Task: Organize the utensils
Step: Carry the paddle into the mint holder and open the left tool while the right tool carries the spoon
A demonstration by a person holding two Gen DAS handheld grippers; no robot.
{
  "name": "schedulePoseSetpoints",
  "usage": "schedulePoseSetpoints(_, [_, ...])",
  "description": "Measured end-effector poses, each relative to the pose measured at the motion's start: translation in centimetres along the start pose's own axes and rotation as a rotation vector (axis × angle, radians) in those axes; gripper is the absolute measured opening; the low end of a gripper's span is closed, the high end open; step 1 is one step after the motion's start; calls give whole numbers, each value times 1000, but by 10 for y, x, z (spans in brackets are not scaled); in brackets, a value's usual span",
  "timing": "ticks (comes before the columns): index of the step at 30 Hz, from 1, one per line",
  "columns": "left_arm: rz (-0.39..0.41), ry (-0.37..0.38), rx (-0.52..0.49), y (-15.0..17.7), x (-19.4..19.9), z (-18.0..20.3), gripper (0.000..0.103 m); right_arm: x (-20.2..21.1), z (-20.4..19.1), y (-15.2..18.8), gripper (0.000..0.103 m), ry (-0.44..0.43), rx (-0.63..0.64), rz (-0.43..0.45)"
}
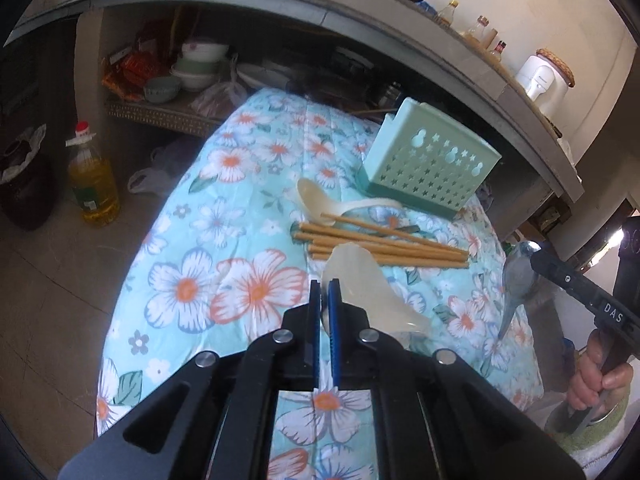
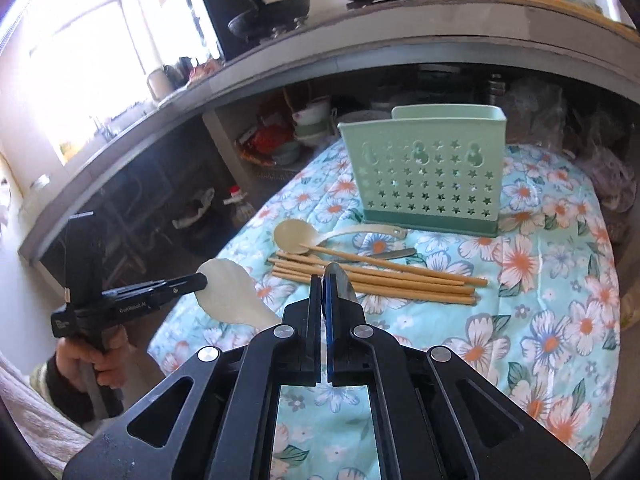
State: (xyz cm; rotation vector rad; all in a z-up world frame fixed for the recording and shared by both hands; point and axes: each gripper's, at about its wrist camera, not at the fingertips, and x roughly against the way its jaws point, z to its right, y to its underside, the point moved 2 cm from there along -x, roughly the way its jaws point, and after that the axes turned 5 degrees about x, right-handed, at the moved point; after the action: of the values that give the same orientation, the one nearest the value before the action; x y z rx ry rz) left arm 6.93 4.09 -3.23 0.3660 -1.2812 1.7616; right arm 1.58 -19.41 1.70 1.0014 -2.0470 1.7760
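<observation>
Left gripper [image 1: 325, 292] is clamped on a pale translucent rice paddle [image 1: 362, 280], held clear above the flowered cloth [image 1: 224, 216]; right gripper [image 2: 323, 292] is clamped on a metal spoon [image 2: 340, 280], also lifted off the cloth. Neither utensil has reached the holder yet.

Progress: early. The mint-green utensil holder [image 2: 428, 176] stands upright at the far end of the cloth-covered surface, and nothing shows sticking out of its top. On the cloth just in front of it lie a cream ladle-style spoon [image 2: 296, 236], a bundle of wooden chopsticks [image 2: 372, 276] and a dark-handled metal piece [image 2: 394, 255] partly under the chopsticks; what it is cannot be told. One chopstick lies across the cream spoon's bowl, so lifting either one likely disturbs the other.

Around: a grey counter slab [image 1: 360, 28] overhangs the holder closely, which likely limits room for a drop-in from above. Under it sit stacked bowls [image 1: 196, 68] and bags; an oil bottle [image 1: 90, 176] stands on the floor, well apart. A hand [image 1: 596, 376] grips the right tool's handle.
</observation>
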Motion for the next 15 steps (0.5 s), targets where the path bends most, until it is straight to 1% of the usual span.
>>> schedulePoseSetpoints(2, [41,19,-17,-10,9,10,1,12,11,-4,0,-25,-67,44])
schedulePoseSetpoints(5, [116,38,-59,-30,24,28,1,26,23,-8,0,-26,-130,98])
schedulePoseSetpoints(7, [165,72,-82,-46,35,42,1,34,31,-10,0,-35,-166,129])
schedulePoseSetpoints(11, [261,128,-138,-83,57,71,1,51,40,-14,0,-34,-196,189])
schedulePoseSetpoints(13, [320,137,-168,-104,68,86,1,61,46,-16,0,-43,-208,220])
schedulePoseSetpoints(15, [389,127,-208,-124,75,102,1,68,48,-18,0,-46,-212,248])
